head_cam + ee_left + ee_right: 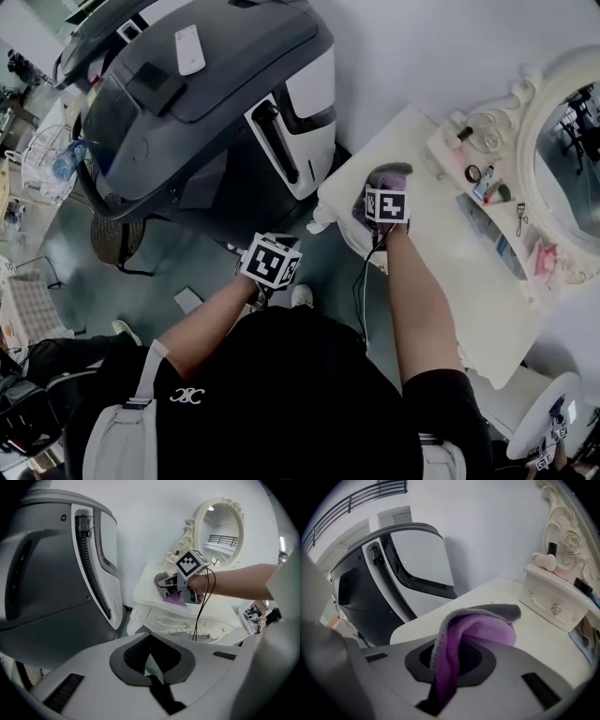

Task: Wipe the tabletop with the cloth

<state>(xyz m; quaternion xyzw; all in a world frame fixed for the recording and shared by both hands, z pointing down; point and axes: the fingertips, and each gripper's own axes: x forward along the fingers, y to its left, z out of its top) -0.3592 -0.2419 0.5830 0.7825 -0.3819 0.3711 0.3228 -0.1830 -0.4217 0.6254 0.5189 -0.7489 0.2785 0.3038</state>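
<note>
The cloth (476, 630) – purple with a grey backing – is bunched up in the right hand-held gripper (450, 667), whose jaws are clamped on it so that a fold spills forward past the tips. It sits over the near left end of the white bench (441, 234), close to the rounded corner. From the left gripper view it looks to be down on the surface, though I can't be sure it is pressing. The left hand-held gripper (152, 667) hangs off the bench, close to the person's body. Its jaws are together with nothing between them, and it takes no part.

I'd say the wiping is at its start or at the end of a stroke, since most of the tabletop stretches away to the right, bare and pale. The next move calls for pressing the fold flat and drawing it along the open surface towards the little drawer shelf (548, 602) below the mirror (562, 141), stopping short of the small bottles there. The big grey-and-white machine (206, 103) stands just beside the bench end.
</note>
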